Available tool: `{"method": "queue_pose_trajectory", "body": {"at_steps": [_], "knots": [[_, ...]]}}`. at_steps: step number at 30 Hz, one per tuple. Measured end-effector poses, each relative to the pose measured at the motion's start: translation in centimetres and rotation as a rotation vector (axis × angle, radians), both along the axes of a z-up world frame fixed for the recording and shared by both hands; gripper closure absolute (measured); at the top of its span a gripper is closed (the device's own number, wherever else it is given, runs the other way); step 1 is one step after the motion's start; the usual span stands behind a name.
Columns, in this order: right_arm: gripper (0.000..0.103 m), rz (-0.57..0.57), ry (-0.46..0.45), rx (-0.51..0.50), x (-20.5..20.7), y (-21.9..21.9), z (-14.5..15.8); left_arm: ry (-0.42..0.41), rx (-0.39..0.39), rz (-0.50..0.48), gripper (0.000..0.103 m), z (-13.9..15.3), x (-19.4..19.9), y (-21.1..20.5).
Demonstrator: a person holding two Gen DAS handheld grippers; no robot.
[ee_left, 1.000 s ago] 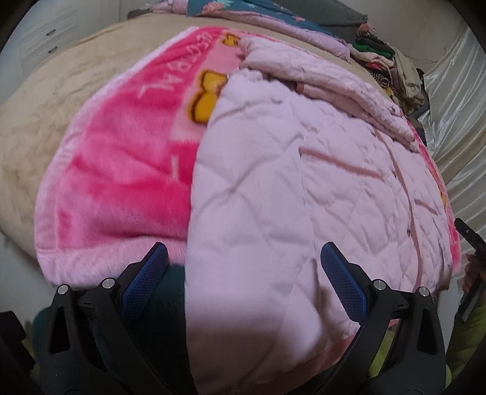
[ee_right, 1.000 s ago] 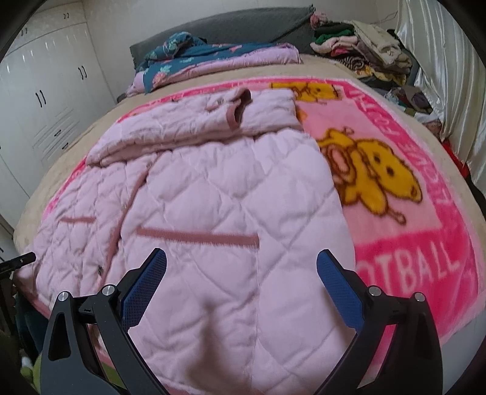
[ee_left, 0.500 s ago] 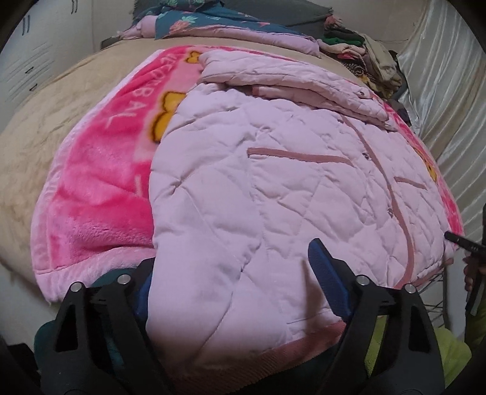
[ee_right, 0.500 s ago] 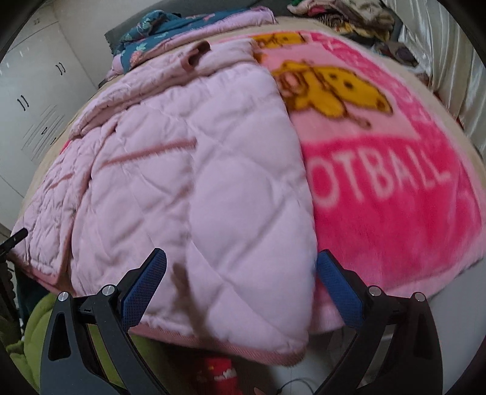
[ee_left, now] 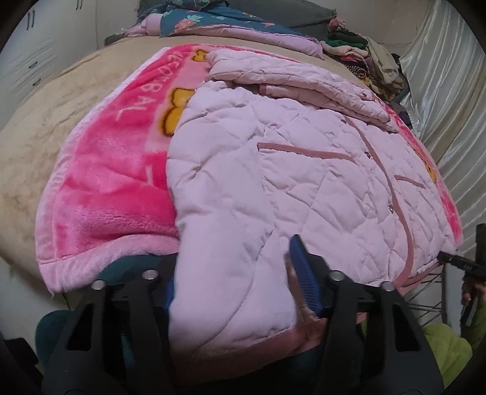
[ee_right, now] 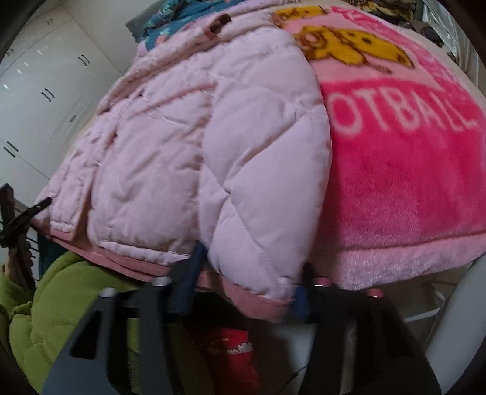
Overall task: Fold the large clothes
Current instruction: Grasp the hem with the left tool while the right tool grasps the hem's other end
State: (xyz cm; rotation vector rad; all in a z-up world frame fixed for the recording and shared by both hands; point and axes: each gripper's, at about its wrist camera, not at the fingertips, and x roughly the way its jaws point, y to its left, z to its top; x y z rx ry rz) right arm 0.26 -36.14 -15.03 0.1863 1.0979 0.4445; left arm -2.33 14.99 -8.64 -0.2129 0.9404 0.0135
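Observation:
A light pink quilted jacket [ee_left: 303, 170] lies spread on a bright pink blanket [ee_left: 115, 170] on the bed, its sleeves folded across the top and its hem hanging over the near edge. My left gripper [ee_left: 234, 279] has its blue pads on either side of the jacket's bottom left corner, jaws partly closed around the padded fabric. My right gripper [ee_right: 246, 273] has its pads closing around the jacket's [ee_right: 231, 158] bottom right corner at the bed edge. The left pad of the left gripper is hidden behind the fabric.
The blanket [ee_right: 404, 170] shows a yellow cartoon print and white lettering. Folded bedding [ee_left: 231, 21] and a clothes pile [ee_left: 373, 60] lie at the far end. White wardrobes [ee_right: 36, 100] stand left. A curtain [ee_left: 449, 100] hangs right. The person's green top [ee_right: 60, 307] is close below.
Both grippers moved down to the jacket's hem at the bed edge. Their jaws narrowed from wide open to closing around the two bottom corners.

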Motion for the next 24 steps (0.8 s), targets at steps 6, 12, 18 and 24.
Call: {"method": "queue_pose_trajectory", "body": {"at_steps": [6,12,18,24], "knots": [[0.086,0.029,-0.202,0.112,0.7,-0.2,6.1,-0.036,-0.010,-0.004,0.083,1.0,0.1,0.6],[0.087,0.007,-0.336,0.177,3.9,0.4,11.3,-0.117,-0.003,-0.028,0.088,3.9,1.7,0.1],[0.089,-0.031,-0.396,0.217,7.3,0.7,14.7,-0.187,0.036,-0.027,0.088,7.2,4.1,-0.2],[0.089,-0.060,-0.431,0.233,9.9,1.0,17.1,-0.229,0.045,0.001,0.088,9.5,6.3,0.4]]}}
